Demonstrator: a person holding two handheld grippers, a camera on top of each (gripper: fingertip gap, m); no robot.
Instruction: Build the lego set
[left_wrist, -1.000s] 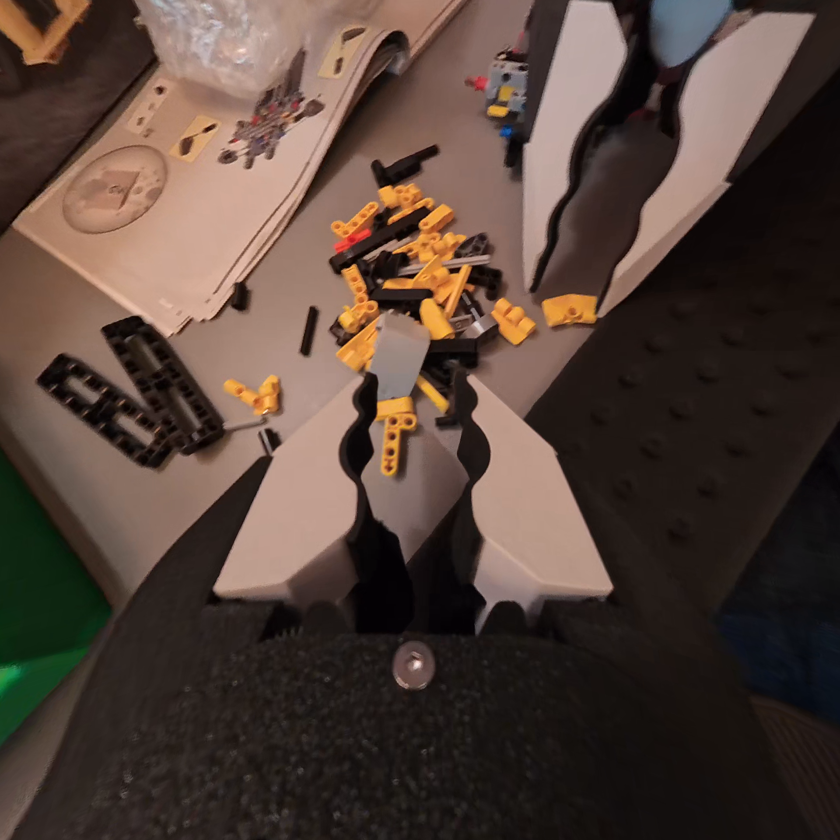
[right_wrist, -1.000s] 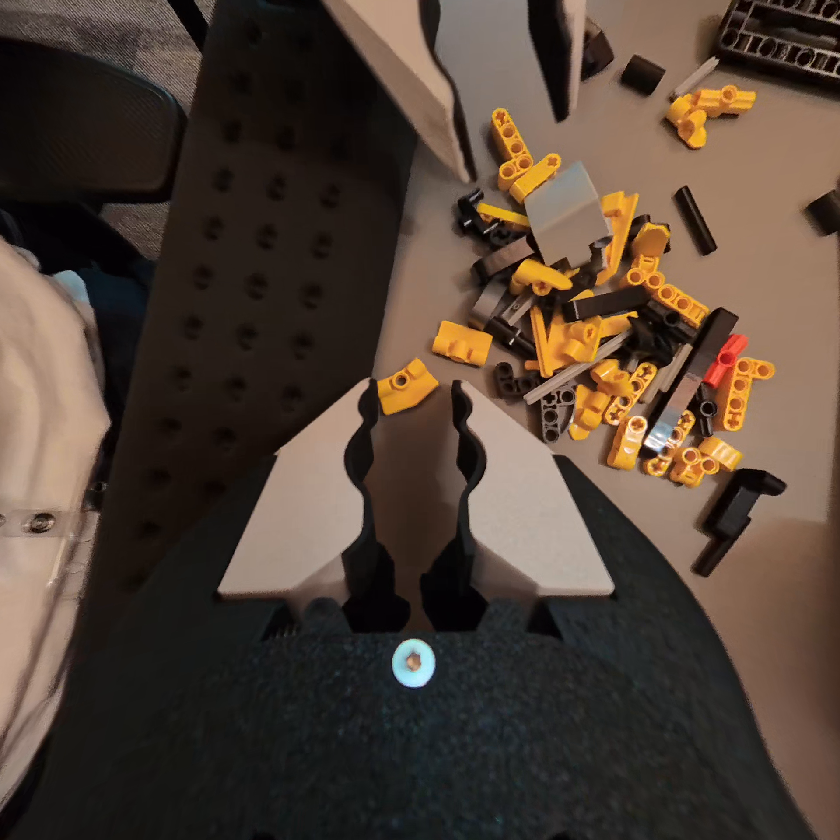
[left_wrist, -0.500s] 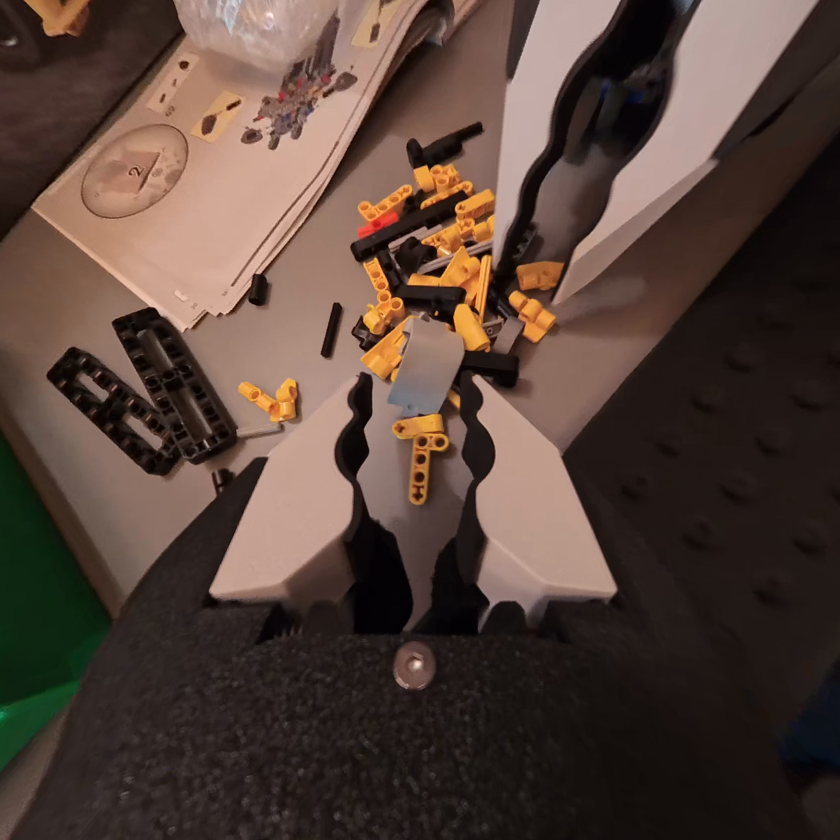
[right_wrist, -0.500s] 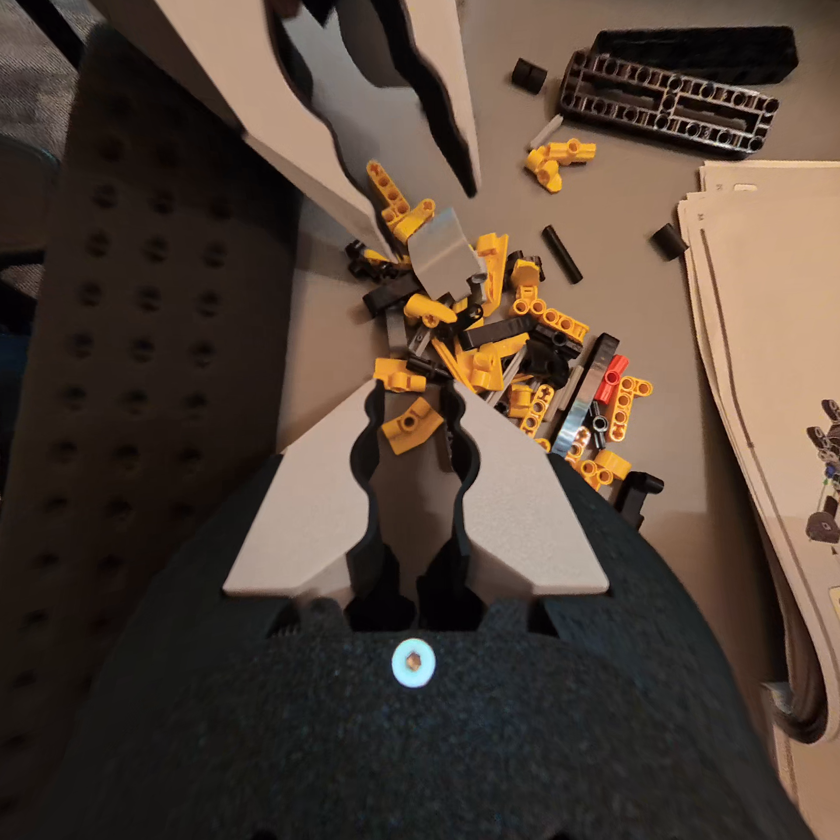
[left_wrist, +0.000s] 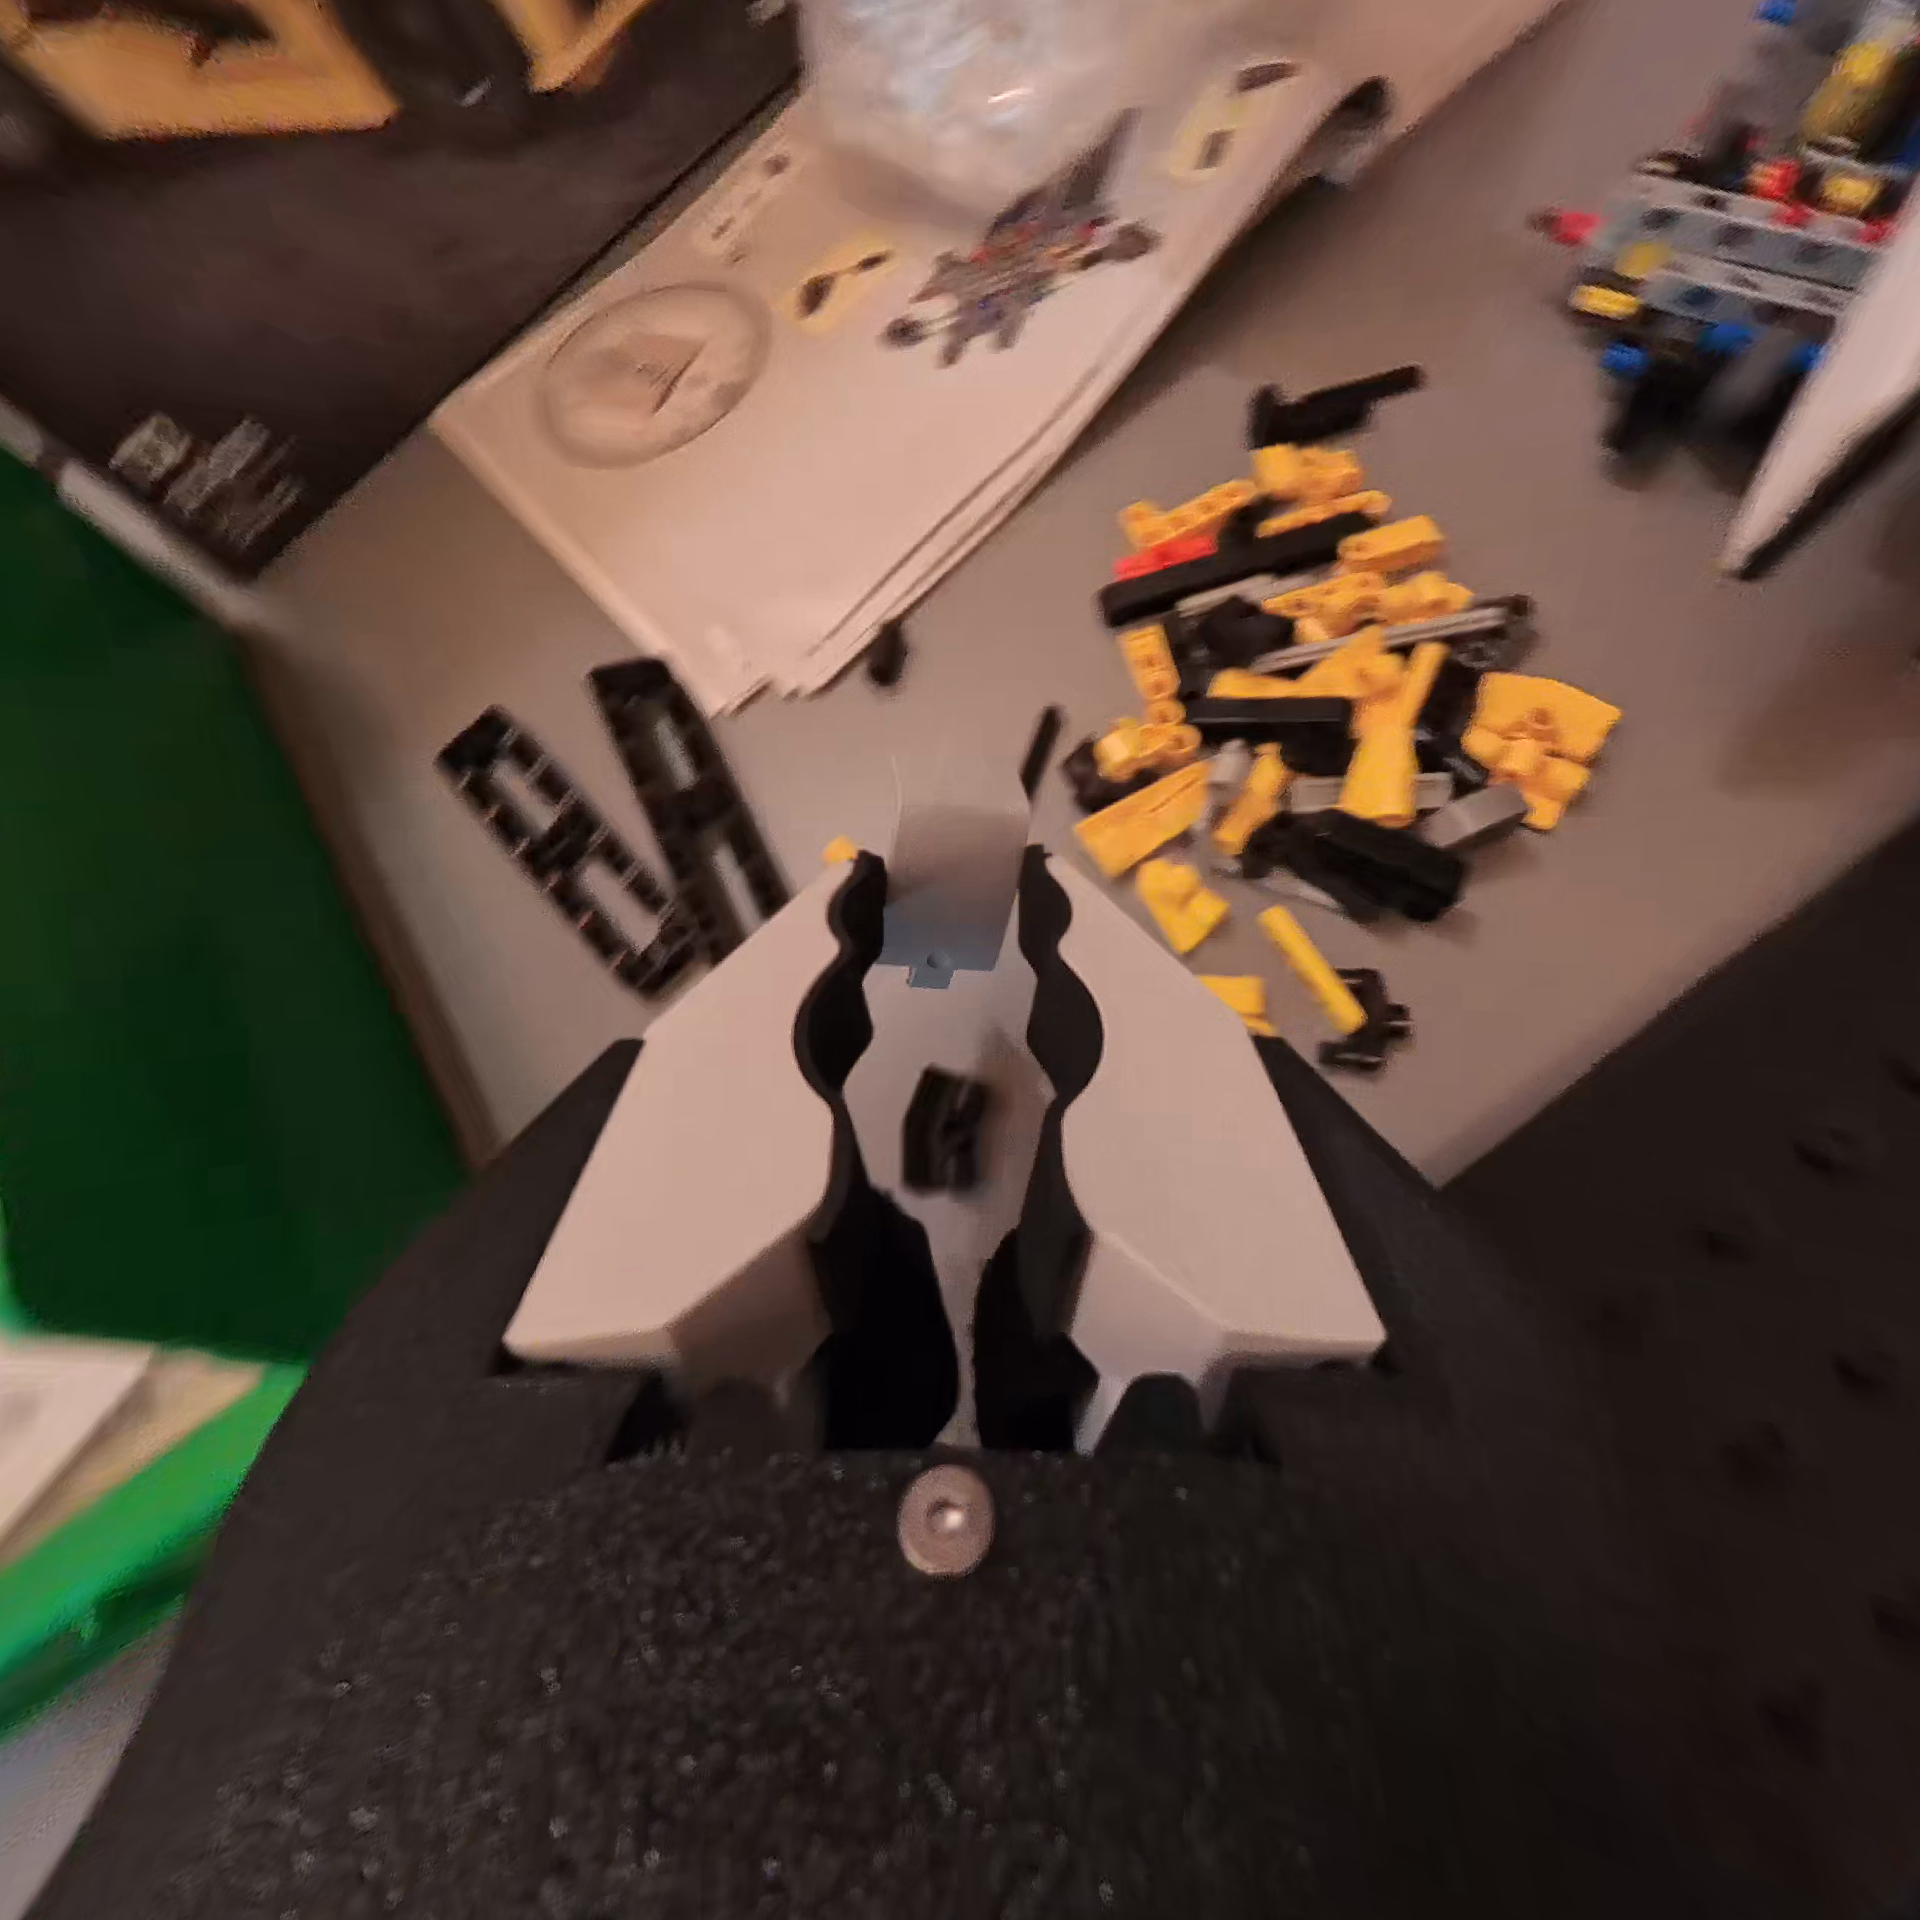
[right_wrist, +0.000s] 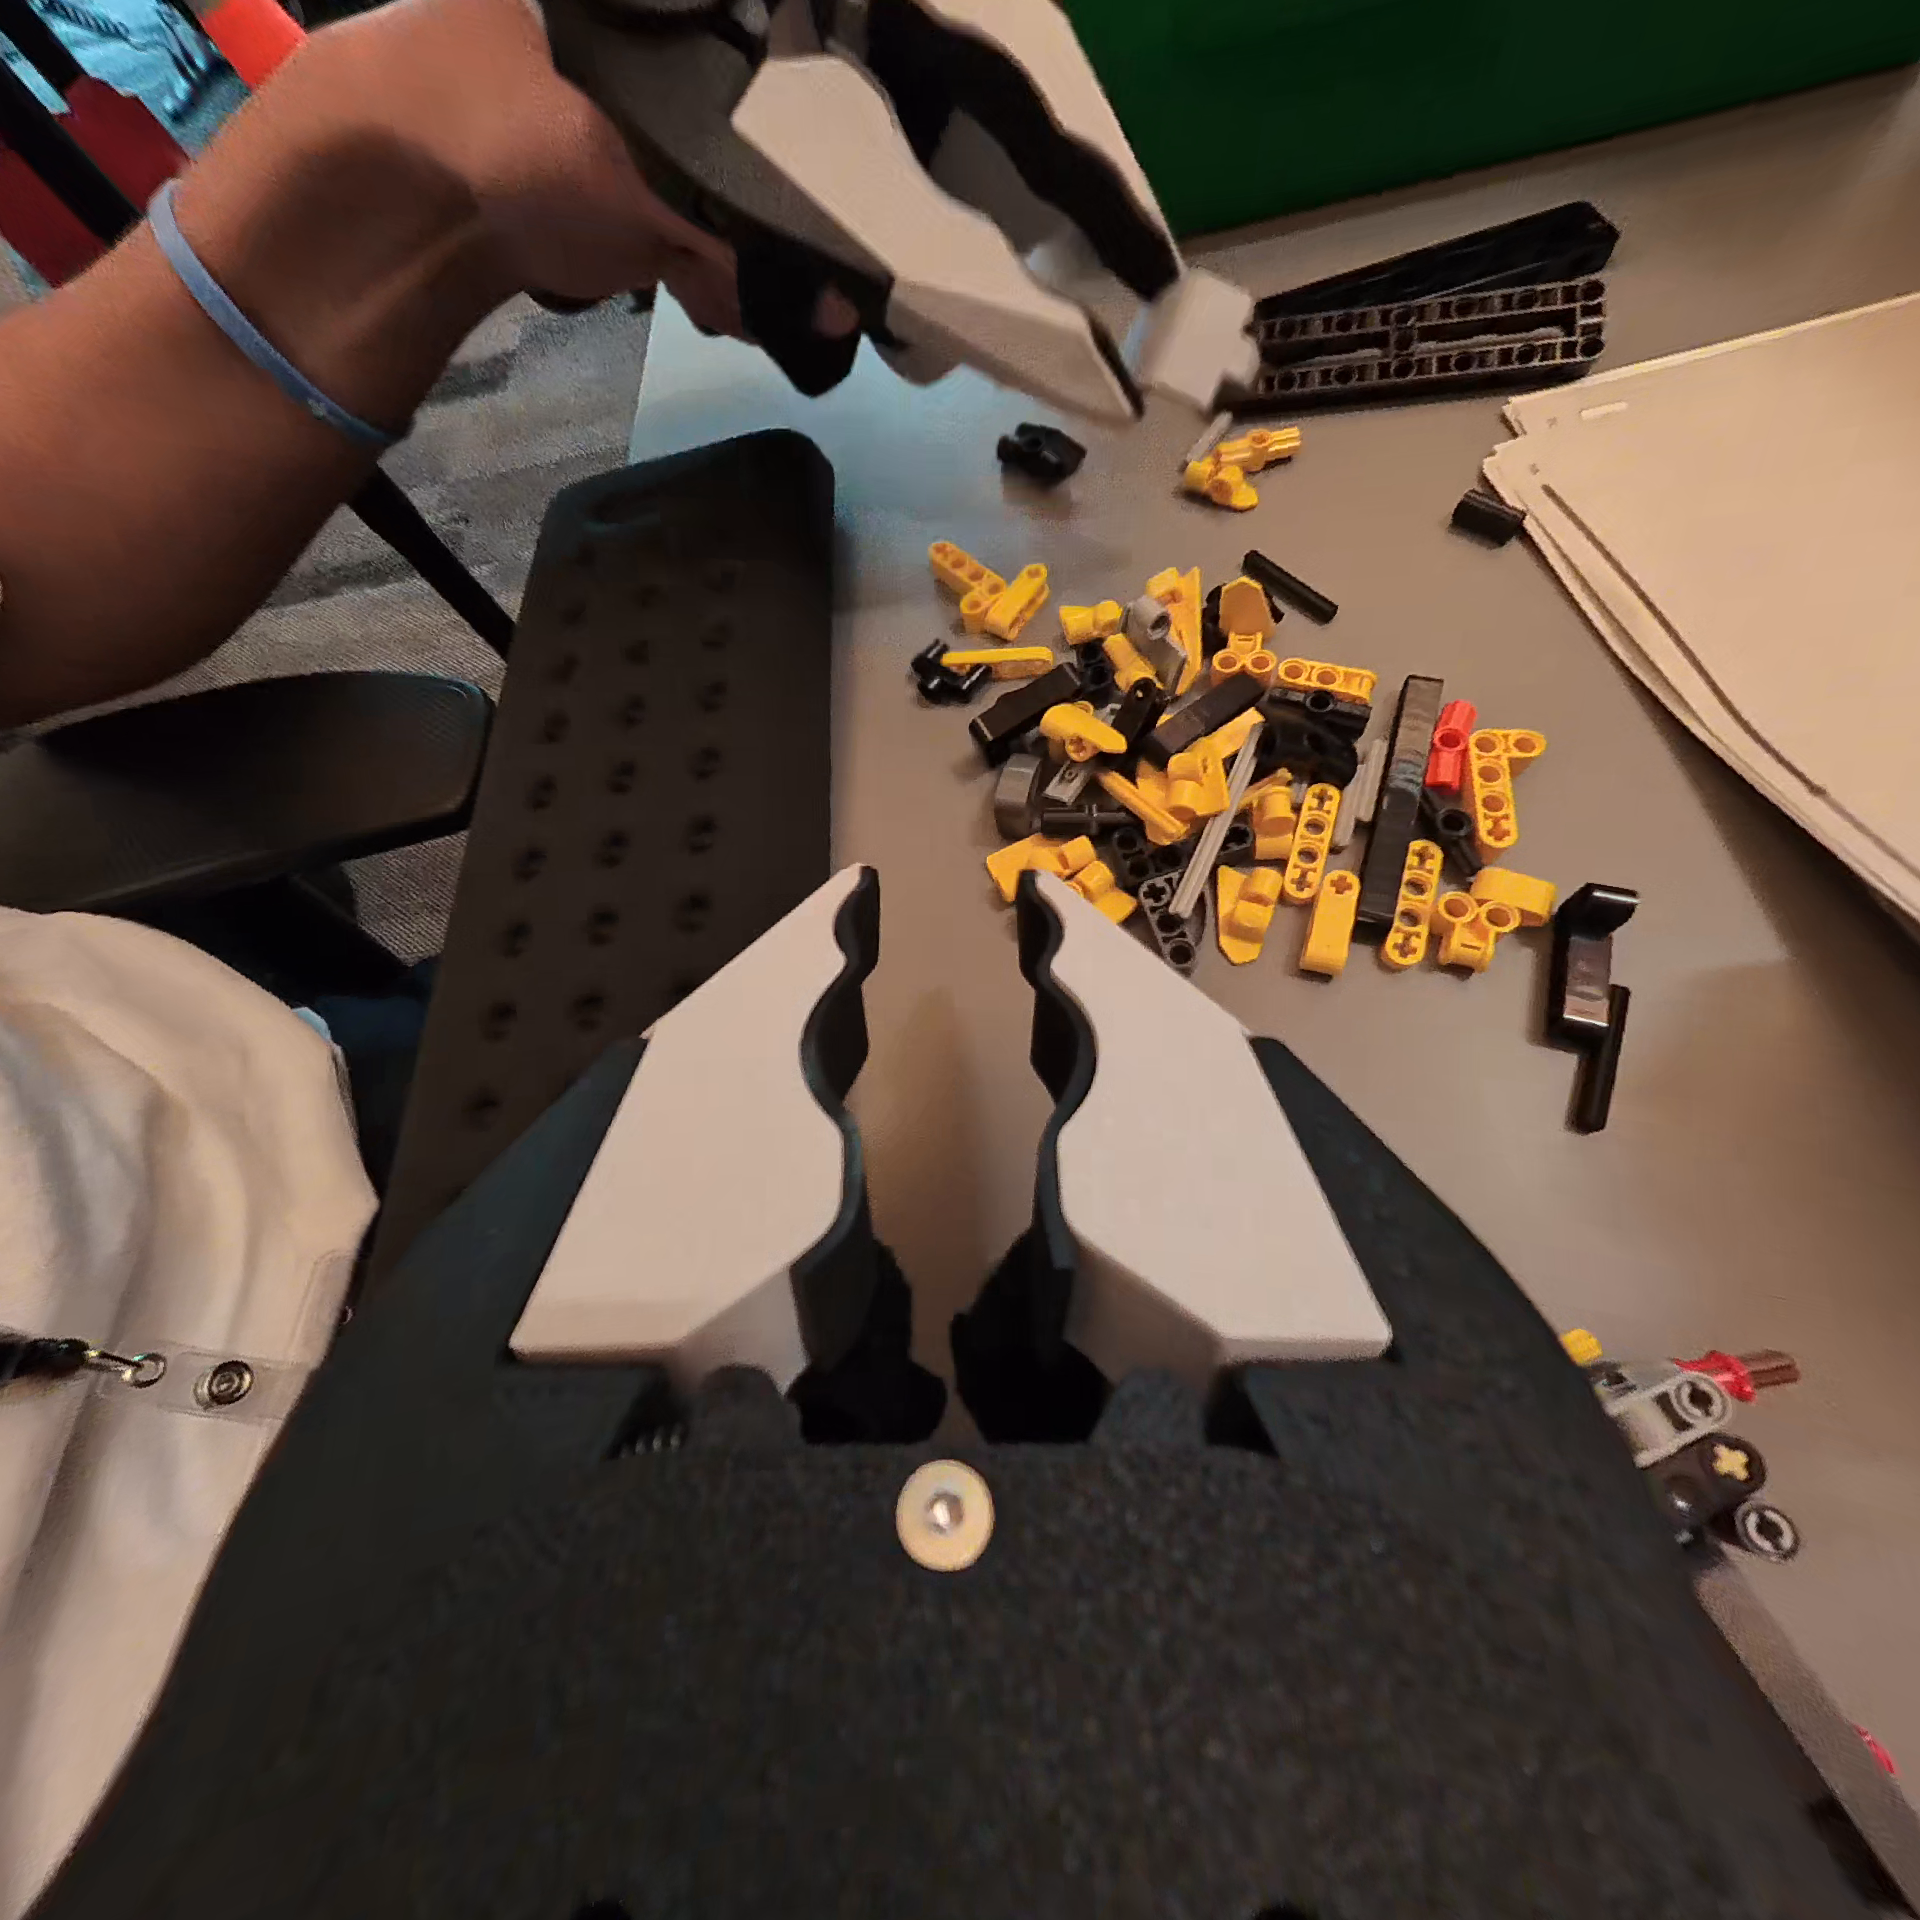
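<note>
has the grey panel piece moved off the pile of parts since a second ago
Yes. The grey panel has left the pile: the left gripper holds it off the table, over by the black frames.

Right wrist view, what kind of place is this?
Probably an office or hobby desk: a smooth grey tabletop strewn with small yellow and black plastic building pieces, stacked paper instruction booklets, and a black office chair over carpet.

Dim, warm light; motion blur
</note>
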